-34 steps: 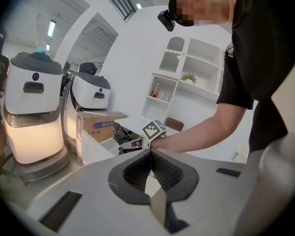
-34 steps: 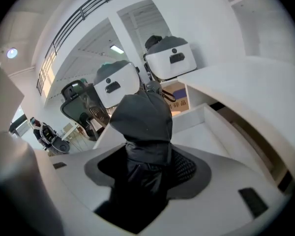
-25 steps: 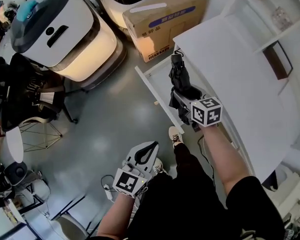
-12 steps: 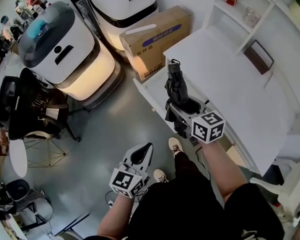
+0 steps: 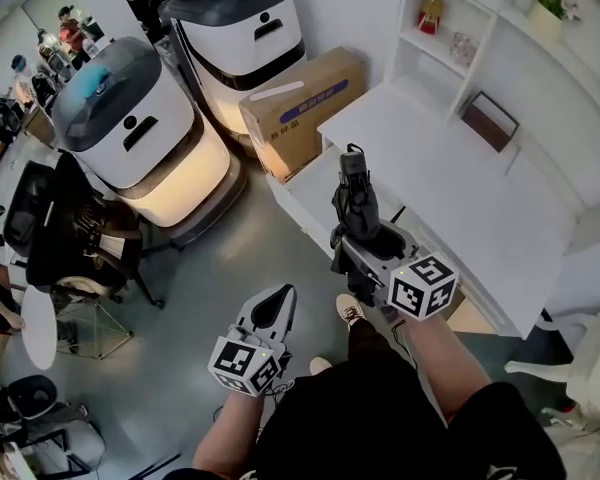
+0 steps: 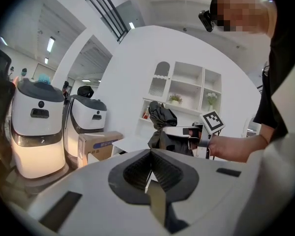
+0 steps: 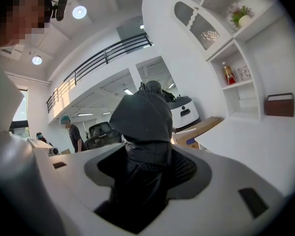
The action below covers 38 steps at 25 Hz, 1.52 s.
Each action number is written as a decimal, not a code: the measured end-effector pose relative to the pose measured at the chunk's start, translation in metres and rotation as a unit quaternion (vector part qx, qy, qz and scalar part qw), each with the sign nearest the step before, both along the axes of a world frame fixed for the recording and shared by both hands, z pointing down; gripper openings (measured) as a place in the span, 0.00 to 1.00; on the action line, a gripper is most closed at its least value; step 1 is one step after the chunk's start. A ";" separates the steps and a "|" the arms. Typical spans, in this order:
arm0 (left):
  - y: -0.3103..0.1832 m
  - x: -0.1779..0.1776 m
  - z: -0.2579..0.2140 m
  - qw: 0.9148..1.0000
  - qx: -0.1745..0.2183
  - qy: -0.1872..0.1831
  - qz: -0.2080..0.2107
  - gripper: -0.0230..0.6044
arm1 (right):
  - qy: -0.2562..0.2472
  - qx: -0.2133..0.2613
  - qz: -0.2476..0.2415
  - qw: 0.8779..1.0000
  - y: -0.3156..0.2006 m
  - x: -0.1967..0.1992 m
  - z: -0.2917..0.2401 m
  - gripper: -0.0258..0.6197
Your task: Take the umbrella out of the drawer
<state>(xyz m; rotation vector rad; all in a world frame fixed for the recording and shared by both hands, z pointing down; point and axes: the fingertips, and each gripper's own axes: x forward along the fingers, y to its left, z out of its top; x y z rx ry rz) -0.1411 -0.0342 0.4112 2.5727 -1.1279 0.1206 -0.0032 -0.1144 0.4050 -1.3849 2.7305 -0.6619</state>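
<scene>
The folded black fabric umbrella (image 5: 355, 203) is clamped in the right gripper (image 5: 365, 246), whose jaws close on its bunched lower part; the right gripper view shows dark cloth filling the gap between them. It hangs in the air above the open white drawer (image 5: 298, 196), just left of the white desk top (image 5: 450, 178), and appears clear of the drawer. The left gripper (image 5: 276, 313) rests low and near, well apart from it, with its jaws together on nothing.

The lift-out looks all but done. The next move probably calls for carrying the umbrella away from the drawer with a steady grip, since loose folds could slip.

Its long axis runs along the right gripper's reach; the small capped end points far and upward, and the bulkier end sits between the jaws.
</scene>
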 end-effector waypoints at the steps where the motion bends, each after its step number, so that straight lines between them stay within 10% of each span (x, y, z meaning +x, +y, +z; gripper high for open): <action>1: 0.005 -0.001 -0.003 1.000 0.002 0.001 0.000 0.04 | -0.004 0.002 0.002 1.000 0.010 0.000 -0.003 0.43; 19: 0.094 0.003 -0.012 0.999 0.002 -0.002 0.032 0.04 | -0.020 -0.001 0.015 1.000 0.145 0.003 -0.017 0.43; 38: 0.163 0.134 -0.005 1.000 -0.005 0.000 -0.025 0.04 | -0.021 -0.011 -0.063 0.998 0.223 0.114 -0.006 0.43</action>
